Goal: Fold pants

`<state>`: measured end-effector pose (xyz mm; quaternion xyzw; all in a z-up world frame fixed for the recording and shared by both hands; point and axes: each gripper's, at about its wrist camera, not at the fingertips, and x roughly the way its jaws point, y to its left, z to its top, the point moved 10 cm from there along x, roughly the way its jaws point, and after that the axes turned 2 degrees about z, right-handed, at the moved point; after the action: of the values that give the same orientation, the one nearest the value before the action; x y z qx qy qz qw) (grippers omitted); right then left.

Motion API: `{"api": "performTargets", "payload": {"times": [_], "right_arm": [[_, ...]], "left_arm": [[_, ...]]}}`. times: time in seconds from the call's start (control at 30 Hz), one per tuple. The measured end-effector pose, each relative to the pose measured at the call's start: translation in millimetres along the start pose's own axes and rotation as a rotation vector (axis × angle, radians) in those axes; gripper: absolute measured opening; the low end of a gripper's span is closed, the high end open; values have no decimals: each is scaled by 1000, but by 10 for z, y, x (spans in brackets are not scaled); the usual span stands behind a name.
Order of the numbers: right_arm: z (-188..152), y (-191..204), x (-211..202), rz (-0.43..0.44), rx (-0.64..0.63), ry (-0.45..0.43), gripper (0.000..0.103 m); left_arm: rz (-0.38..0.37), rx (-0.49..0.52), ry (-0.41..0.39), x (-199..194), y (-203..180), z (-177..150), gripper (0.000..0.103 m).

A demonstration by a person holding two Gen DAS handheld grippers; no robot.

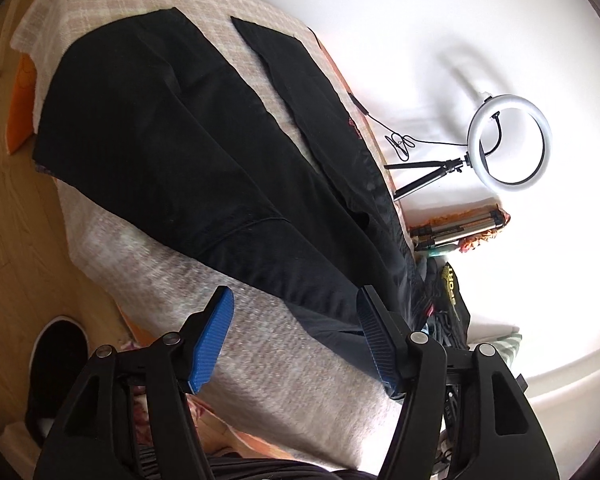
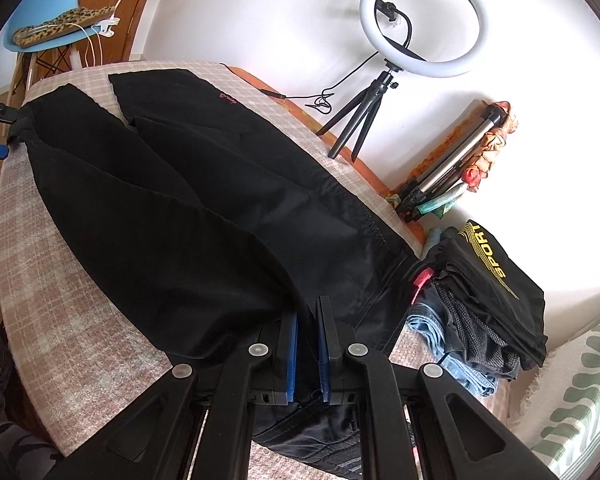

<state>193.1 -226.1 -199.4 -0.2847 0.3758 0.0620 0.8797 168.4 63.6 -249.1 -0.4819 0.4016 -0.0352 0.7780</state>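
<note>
My left gripper (image 1: 296, 320) with ribbed blue pads spread apart over the checked woven bedcover (image 1: 260, 360), matte black pants (image 2: 188, 200) lying flat across it, my right gripper (image 2: 308, 340) pinching their waistband, folded clothes pile (image 2: 480, 300) right of the pants

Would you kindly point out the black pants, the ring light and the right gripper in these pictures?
black pants (image 2: 172, 224): right wrist view, middle of the near leg.
ring light (image 2: 422, 20): right wrist view, right side of the white ring.
right gripper (image 2: 307, 344): right wrist view, midway between the blue pads, shut on the pants' fabric.
</note>
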Motion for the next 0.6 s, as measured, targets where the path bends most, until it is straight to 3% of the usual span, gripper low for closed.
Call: {"api": "performTargets", "payload": {"times": [0.13,0.33,0.6], "right_arm": [[-15,4,-82,5,3,-14,6],[-128,61,-304,24,6,-29,6],[-281,247,-555,25,-28,-31,6]], "left_arm": [[23,-43,-39,90,3,49,63],[60,-171,-162,-121,384,321,63],[164,-164,-320,-574,774,717,58]]}}
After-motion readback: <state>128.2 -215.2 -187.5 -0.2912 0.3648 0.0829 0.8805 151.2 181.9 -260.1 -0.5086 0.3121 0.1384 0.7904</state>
